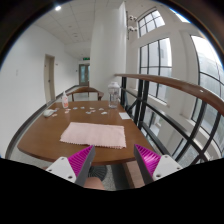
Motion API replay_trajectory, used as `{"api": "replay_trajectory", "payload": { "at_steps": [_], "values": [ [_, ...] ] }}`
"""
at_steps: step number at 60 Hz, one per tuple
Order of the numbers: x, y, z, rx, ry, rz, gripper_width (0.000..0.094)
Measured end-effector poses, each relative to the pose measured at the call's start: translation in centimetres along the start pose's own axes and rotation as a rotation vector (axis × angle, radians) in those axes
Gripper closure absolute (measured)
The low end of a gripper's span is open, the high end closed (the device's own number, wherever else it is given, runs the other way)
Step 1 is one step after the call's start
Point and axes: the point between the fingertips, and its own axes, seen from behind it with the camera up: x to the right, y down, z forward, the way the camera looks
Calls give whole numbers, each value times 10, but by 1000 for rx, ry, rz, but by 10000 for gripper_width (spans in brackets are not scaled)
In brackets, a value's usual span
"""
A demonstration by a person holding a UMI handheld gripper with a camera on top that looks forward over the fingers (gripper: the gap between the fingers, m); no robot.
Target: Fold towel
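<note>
Here I hold the gripper level, short of the table, its pink pads spread wide with nothing between them. The towel lies flat on the table, beyond the fingers.

no readable text, labels or signs

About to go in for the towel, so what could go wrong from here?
1. The towel lies flat on the table, so the open jaws of the gripper, not yet over it, may scrape wood rather than catch an edge.
2. Small items beyond the towel could get knocked in a long sweep.
</note>
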Motion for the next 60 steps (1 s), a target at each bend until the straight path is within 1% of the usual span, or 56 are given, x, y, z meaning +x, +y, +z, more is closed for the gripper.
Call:
{"api": "replay_trajectory", "payload": {
  "at_steps": [6,14,16,21,22,24,28,29,31,32,33,37,42,43,44,46,47,48,49,51,56,60],
  "values": [
    [-5,0,7,-12,-7,-10,120],
    [-33,-5,22,-28,-66,-13,120],
    [-49,-9,44,-36,-80,-20,121],
    [-88,-5,71,-73,-144,-14,129],
    [-96,-2,68,-79,-161,-12,135],
    [-117,-9,87,-92,-190,-9,144],
    [-152,-3,103,-118,-243,-23,163],
    [-163,-8,119,-124,-249,-32,170],
    [-174,-1,124,-140,-260,-56,189],
    [-181,-4,141,-150,-256,-67,204],
    [-184,-1,134,-159,-259,-76,213],
    [-211,-2,166,-176,-261,-105,245],
    [-231,5,188,-212,-275,-131,332],
    [-227,7,189,-216,-283,-136,324],
    [-235,10,194,-225,-280,-144,392],
    [-236,22,199,-262,-278,-157,460],
    [-240,25,198,-265,-290,-161,549],
    [-243,18,201,-236,-300,-152,638],
    [-242,20,203,-245,-303,-154,726],
    [-242,18,203,-228,-300,-157,902],
    [-242,19,206,-217,-307,-178,905],
    [-243,17,205,-208,-311,-182,928]
  ]
}}
